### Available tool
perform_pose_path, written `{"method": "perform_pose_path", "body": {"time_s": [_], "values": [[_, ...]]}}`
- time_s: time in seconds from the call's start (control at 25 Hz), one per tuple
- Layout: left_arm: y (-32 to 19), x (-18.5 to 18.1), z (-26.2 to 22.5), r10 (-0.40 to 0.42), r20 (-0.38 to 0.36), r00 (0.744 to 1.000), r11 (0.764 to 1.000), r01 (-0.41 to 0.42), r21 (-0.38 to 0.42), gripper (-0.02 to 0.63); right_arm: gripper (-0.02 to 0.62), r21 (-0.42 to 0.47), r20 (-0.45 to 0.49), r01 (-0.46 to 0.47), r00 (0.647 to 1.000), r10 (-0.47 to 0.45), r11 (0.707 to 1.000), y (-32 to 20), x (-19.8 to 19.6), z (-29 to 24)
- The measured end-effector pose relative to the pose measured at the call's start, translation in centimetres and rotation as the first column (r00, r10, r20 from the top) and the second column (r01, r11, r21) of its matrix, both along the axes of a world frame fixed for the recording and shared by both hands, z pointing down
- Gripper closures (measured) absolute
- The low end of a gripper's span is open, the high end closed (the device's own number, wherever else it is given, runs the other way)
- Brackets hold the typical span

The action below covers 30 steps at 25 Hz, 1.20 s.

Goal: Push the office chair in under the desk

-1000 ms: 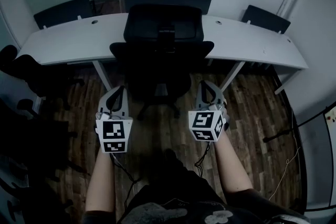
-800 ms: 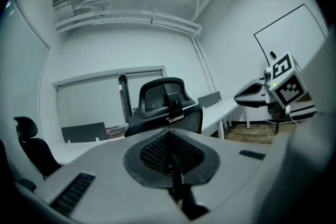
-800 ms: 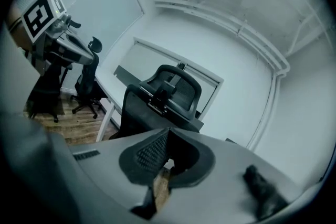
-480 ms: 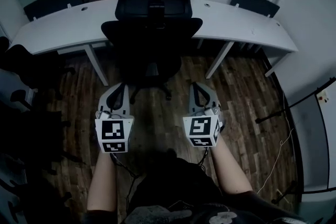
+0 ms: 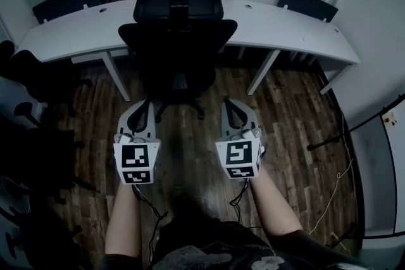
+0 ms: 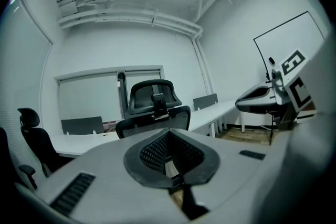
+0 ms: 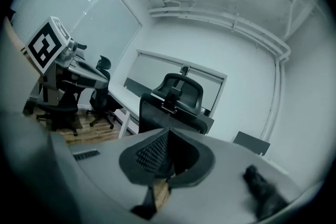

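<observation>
While both tools hang near, over the wood floor [image 5: 291, 110], left gripper [image 5: 142, 108] has its jaws pressed together with nothing in them, long axis pointing far. Office chair [image 5: 178, 41] sits far and dead ahead between the two, backrest facing near, seat at the desk [image 5: 288, 31] near edge, seemingly not fully in. Right gripper [image 5: 231, 105] is likewise closed, empty, pointing far. Both look equally near the backrest; push goes straight far.

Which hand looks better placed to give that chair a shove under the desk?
Left, narrowly. Both tongs are shut and short of the office chair, side by side, but the left tongs sit closer to its middle line; the right tongs hang further out.
</observation>
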<state>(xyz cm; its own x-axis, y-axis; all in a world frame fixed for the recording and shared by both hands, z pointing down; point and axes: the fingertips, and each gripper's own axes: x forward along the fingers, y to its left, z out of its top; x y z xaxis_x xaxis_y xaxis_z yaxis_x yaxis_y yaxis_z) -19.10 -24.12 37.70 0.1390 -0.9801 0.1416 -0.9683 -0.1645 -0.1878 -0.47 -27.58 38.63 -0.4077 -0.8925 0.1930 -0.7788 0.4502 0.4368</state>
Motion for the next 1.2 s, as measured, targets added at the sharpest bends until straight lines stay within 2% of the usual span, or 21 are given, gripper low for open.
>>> {"method": "perform_pose_path", "body": {"time_s": [0.28, 0.56, 0.68, 0.92, 1.2], "values": [[4.7, 4.8, -0.6, -0.019, -0.005, 1.0, 1.0, 0.019, -0.005, 0.592, 0.575, -0.032, 0.043, 0.04, 0.998, -0.038, 0.999, 4.5, 3.9, -0.1], [9.1, 8.1, 0.1, -0.056, -0.023, 0.998, 0.998, 0.055, -0.022, 0.592, 0.575, -0.05, 0.026, 0.063, 0.998, -0.062, 0.997, 8.7, 8.0, 0.5], [11.0, 9.5, 0.5, -0.074, 0.002, 0.997, 0.997, 0.074, -0.032, 0.592, 0.575, -0.068, 0.035, 0.068, 0.997, -0.066, 0.995, 10.4, 9.8, 0.7], [14.4, 11.0, 0.5, -0.111, -0.017, 0.994, 0.993, 0.11, -0.036, 0.592, 0.575, -0.077, 0.048, 0.098, 0.994, -0.095, 0.992, 13.6, 10.9, 1.2], [15.9, 12.1, 0.3, -0.127, -0.03, 0.992, 0.991, 0.126, -0.035, 0.592, 0.575, -0.067, 0.049, 0.13, 0.991, -0.127, 0.989, 15.1, 11.1, 0.8]]}}
